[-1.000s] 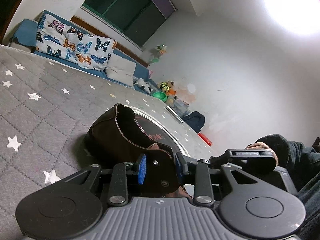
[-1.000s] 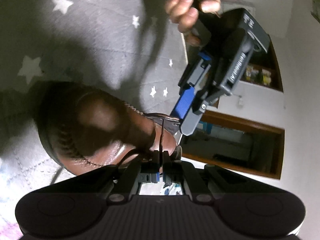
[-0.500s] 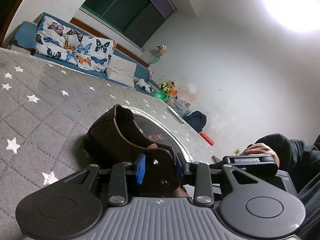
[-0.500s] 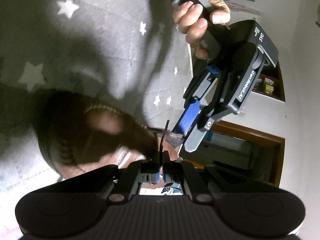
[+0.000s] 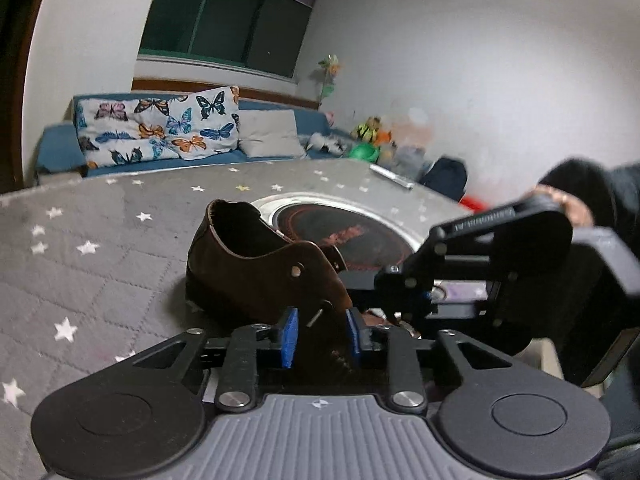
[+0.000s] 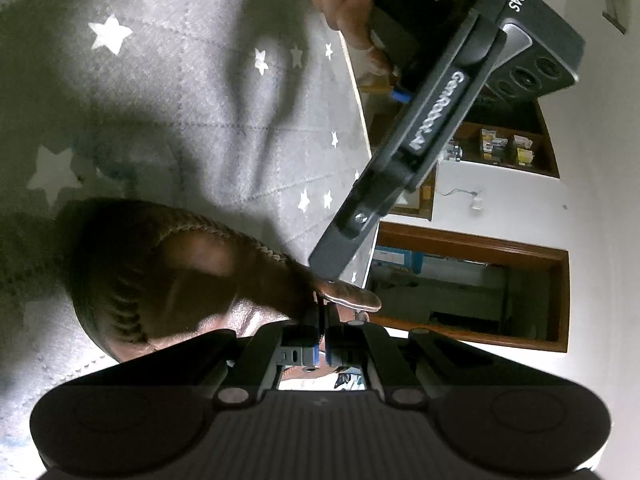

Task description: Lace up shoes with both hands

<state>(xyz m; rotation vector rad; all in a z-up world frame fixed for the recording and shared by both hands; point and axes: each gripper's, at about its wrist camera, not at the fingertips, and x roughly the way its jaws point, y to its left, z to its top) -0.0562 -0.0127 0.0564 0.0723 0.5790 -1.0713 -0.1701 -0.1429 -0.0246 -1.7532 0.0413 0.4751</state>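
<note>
One brown leather shoe (image 5: 256,276) lies on the star-patterned grey surface (image 5: 92,240), just in front of a round dark inlay (image 5: 348,228), heel towards the butterfly cushion (image 5: 160,128) and long axis running away from the left tool (image 5: 322,336). The eyelet flap (image 5: 316,280) stands between the blue pads (image 5: 289,336) of the left tool, whose jaws have just been closing; contact with the leather cannot be told. The right tool (image 6: 322,350) is closed at the lace opening, from the shoe's opposite side; any lace between its pads is hidden. The toe shows braided stitching (image 6: 224,232) and a polished vamp. Both tools are equally near.
</note>
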